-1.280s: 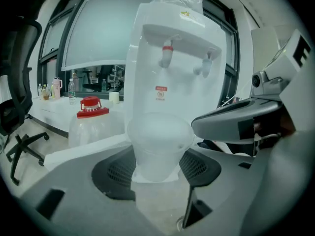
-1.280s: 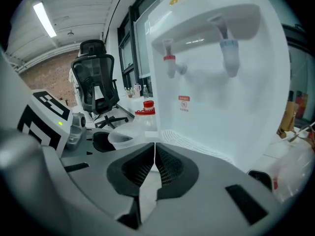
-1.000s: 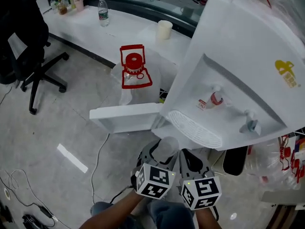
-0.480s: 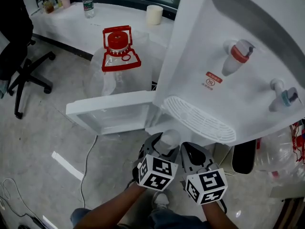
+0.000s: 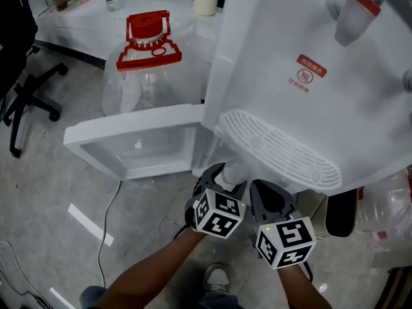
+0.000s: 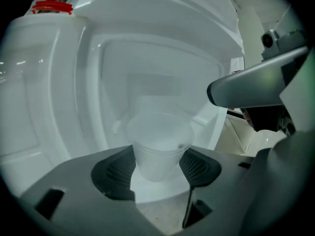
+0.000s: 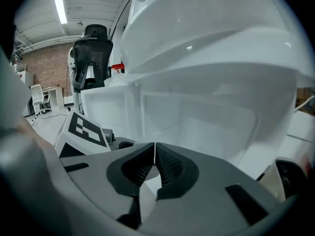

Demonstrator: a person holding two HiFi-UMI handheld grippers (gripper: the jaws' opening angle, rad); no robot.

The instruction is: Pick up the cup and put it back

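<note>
Soft, even indoor light. A ceiling lamp (image 7: 60, 6) glows above-left of the right hand-held gripper (image 7: 154, 157). Fisheye corners black, near parts blurred.

Grey left gripper (image 5: 226, 174), grey right gripper (image 5: 269, 195), black-and-white marker cubes (image 5: 219, 214), black ribbed pads (image 6: 115, 173)

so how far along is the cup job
Pickup looks done: the left claw grips the translucent cup. In hand: the cup is held facing the open lower compartment of the water dispenser. Left: setting it back down and releasing. The right claw is shut and empty.
</note>
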